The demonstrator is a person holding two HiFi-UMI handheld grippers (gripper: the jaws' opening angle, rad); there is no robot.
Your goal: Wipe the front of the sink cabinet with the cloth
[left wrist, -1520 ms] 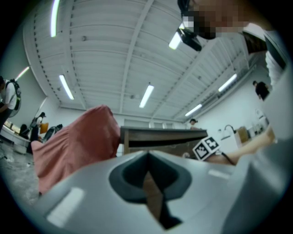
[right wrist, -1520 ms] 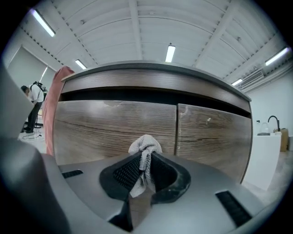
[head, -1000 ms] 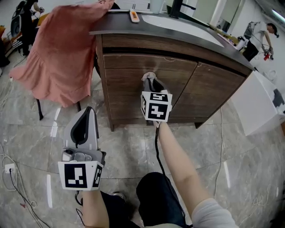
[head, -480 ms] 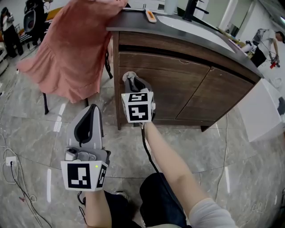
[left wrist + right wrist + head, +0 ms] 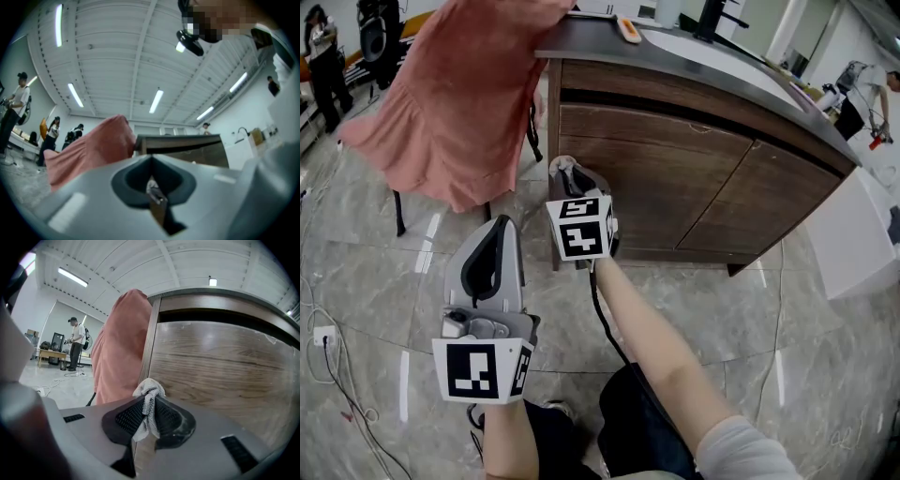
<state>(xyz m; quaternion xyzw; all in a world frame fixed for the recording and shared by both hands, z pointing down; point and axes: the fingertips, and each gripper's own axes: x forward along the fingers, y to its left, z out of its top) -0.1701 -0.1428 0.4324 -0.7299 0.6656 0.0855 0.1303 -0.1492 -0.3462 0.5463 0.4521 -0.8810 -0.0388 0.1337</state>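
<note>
1. The right tool (image 5: pixel 569 171) is clamped on a bunched grey-white knitted cloth (image 5: pixel 149 393), its jaws nearly together with the fabric pinched between them.
2. The cloth sits at the left edge of the dark-brown wooden sink cabinet (image 5: pixel 675 187), against the vertical corner strip below the top drawer front. It appears to touch the wood.
3. The left tool (image 5: pixel 493 228) hangs lower and nearer the person, above the grey marble-tiled floor (image 5: pixel 375 281) and well apart from the cabinet. Its jaws are together and grip nothing.
4. The cabinet's two lower doors and its drawer front are shut, so nothing inside them shows.
5. A white oval sink basin (image 5: pixel 712 58) is set into the dark tabletop (image 5: pixel 591 45); from this angle its inside cannot be made out.
6. A black faucet (image 5: pixel 711 17) stands behind the basin, and a small orange-and-white object (image 5: pixel 628 30) lies on the tabletop to the basin's left.
7. A large salmon-pink fabric (image 5: pixel 459 103) hangs from the tabletop's left end, draped beside the cabinet.
</note>
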